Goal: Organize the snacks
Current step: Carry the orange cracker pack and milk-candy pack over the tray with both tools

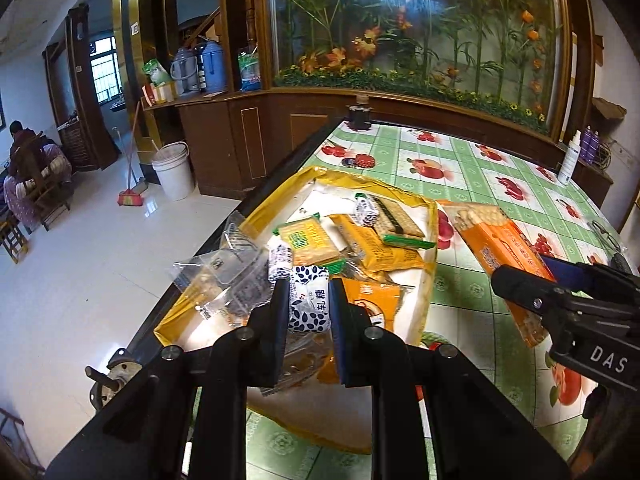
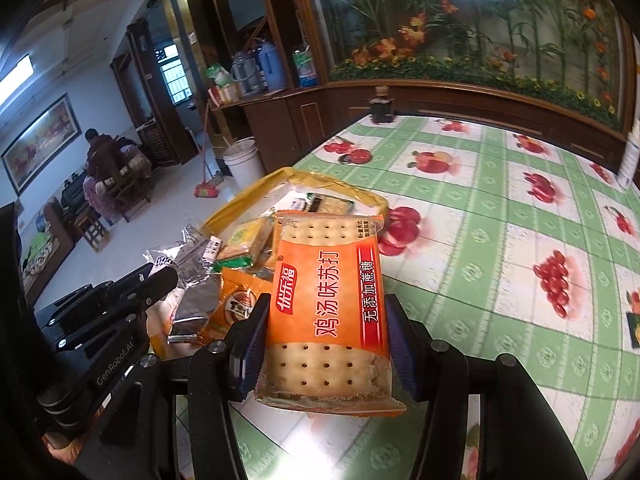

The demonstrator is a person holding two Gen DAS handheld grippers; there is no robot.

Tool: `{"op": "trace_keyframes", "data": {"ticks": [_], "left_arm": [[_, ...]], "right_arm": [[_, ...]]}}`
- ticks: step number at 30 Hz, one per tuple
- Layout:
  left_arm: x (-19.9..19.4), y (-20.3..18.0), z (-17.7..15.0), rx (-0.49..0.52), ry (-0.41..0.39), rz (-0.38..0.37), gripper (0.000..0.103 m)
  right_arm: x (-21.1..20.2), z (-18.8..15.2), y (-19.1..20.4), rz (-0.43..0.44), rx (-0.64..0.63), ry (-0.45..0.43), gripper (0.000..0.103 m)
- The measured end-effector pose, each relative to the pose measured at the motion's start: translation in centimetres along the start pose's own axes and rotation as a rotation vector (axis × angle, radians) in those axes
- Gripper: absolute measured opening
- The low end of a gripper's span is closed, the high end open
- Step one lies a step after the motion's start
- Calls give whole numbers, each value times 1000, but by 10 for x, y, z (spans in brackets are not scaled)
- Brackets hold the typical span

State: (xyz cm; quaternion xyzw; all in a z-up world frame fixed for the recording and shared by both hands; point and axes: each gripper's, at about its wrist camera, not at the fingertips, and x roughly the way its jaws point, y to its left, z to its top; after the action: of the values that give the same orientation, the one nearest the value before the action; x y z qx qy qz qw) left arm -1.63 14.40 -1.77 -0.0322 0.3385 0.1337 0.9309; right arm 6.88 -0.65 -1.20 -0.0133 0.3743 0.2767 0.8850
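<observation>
Left wrist view: left gripper (image 1: pixel 308 304) clamping a small white candy packet with a dark blue leaf print (image 1: pixel 309 305) between its black fingers, pads pressing both sides, hovering over the near end of a yellow plastic bag spread flat with a white inner face (image 1: pixel 430 280). Lying on that bag: green-edged cracker packs (image 1: pixel 308 240), orange snack pouches (image 1: pixel 378 250), a small white-wrapped candy (image 1: pixel 366 210), crinkled clear wrappers (image 1: pixel 224 276) spilling over the left rim. Sitting on a table covered with a green-checked, fruit-printed oilcloth (image 1: pixel 480 168). Showing, at right, the right gripper (image 1: pixel 548 280) carrying a long orange soda cracker pack (image 1: pixel 500 248), just beside the bag's right edge.

Right wrist view: right gripper (image 2: pixel 326 332) squeezing the orange cracker pack (image 2: pixel 326 300) across its width, blue pads touching both long sides, pack lifted above the tablecloth (image 2: pixel 500 240) and pointing away from the camera. Lying behind and left of it, the yellow bag (image 2: pixel 376 200) with its heap of snacks. Reaching in at lower left, the left gripper (image 2: pixel 160 280); fingertips hidden there, grip not readable from this side.
</observation>
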Motion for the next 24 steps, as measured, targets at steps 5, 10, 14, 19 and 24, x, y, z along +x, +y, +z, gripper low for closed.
{"op": "trace_keyframes", "data": {"ticks": [5,10,14,19,24], "left_arm": [[5,6,1,-8,9,11,17],[11,11,2,-11,21,21,17],[15,15,3,-17,29,27,17],[24,18,6,-22,47,34,17],[33,18,9,-23,64,42,17]], "right_arm": [[18,15,15,25,-42,7,55],[41,27,27,44,-82,27,55],[61,33,34,51,-99,52,55],[80,36,40,60,-117,70,55],[89,40,40,65,-117,76,55]]}}
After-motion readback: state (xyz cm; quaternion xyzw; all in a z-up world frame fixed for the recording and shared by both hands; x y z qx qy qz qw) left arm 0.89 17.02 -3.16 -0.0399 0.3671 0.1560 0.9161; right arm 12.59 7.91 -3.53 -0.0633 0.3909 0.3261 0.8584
